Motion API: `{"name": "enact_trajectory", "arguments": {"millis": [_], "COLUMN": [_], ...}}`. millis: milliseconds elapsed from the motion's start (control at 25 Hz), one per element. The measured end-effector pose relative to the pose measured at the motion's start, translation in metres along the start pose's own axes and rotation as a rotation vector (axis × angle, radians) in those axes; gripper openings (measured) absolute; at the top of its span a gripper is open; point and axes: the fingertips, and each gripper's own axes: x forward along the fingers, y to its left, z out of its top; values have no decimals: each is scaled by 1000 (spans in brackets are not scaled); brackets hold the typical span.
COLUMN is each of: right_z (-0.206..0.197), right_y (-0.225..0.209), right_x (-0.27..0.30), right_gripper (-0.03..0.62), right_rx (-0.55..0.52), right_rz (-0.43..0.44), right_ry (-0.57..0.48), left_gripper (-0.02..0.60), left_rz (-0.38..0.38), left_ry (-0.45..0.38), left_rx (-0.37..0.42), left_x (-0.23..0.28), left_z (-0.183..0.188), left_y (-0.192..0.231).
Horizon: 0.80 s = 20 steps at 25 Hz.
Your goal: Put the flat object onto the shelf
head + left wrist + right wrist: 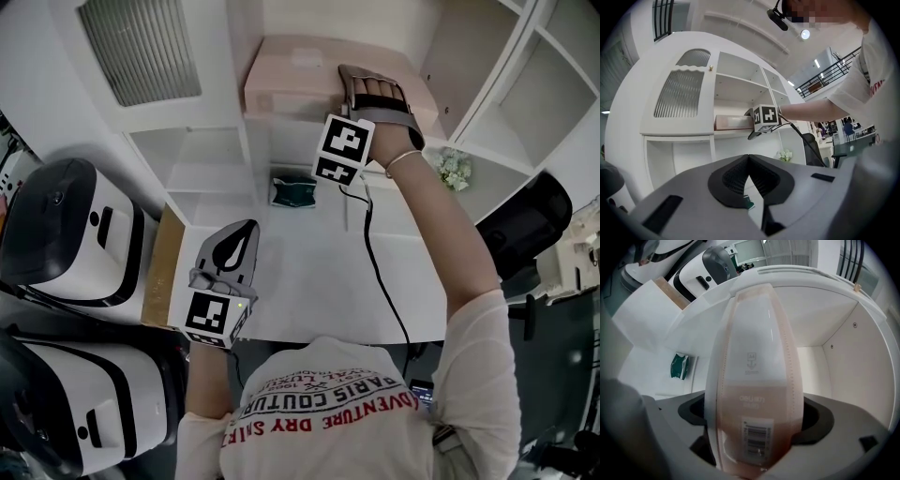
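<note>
A tall white shelf unit (197, 141) fills the far side, its open compartments stacked beside a ribbed door panel (679, 93). A white table (309, 281) runs from its foot toward the person, mostly bare, its curved near edge just ahead of the person's shirt. Two bulky white machines (66, 234) crowd the table's left edge behind a strip of cardboard (161, 267), and a black chair (525, 220) stands off the right edge, so the free room is the middle of the table and the air above it. The flat pink case (286, 80) lies on a middle shelf of the unit, its left end close against the upright beside the door panel. In the right gripper view, bare white board runs from one side of the case to the compartment's corner walls. The right gripper (367, 77) is up at the case's right end with its jaws spread wide; the case's labelled end stands between them, with dark gaps on both sides, so the pads do not press. The left gripper (246, 228) hangs low over the table's left part, jaws closed tip to tip on nothing. A small green packet (293, 190) lies at the unit's foot, below the case. A sprig of white flowers (455, 169) stands off to the right.
</note>
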Motion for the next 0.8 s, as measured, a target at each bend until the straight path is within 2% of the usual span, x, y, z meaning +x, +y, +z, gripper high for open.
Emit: {"name": "enact_trajectory", "arguments": {"millis": [360, 560, 600, 640, 680, 720, 800], "right_z": [-1, -7, -8, -9, -9, -9, -10], "right_y": [-4, 12, 12, 10, 7, 4, 4], "right_x": [-47, -77, -84, -92, -101, -108, -121], "right_gripper": [477, 472, 456, 409, 280, 185, 176], "right_rx": [61, 155, 180, 208, 238, 266, 303], "right_rz": [27, 110, 108, 91, 65, 39, 13], "right_ry": [-46, -51, -58, -68, -80, -90, -100], "left_gripper": [11, 11, 11, 11, 11, 11, 11], "left_rz": [-33, -66, -73, -80, -85, -90, -98], "left_ry": [-10, -12, -12, -12, -12, -12, -14], "left_rx": [6, 16, 19, 22, 24, 26, 29], "left_x": [-8, -23, -26, -30, -34, -38, -45], "left_z": [5, 8, 9, 9, 10, 10, 12], "left_y": [-9, -18, -20, -22, -23, -24, -26]}}
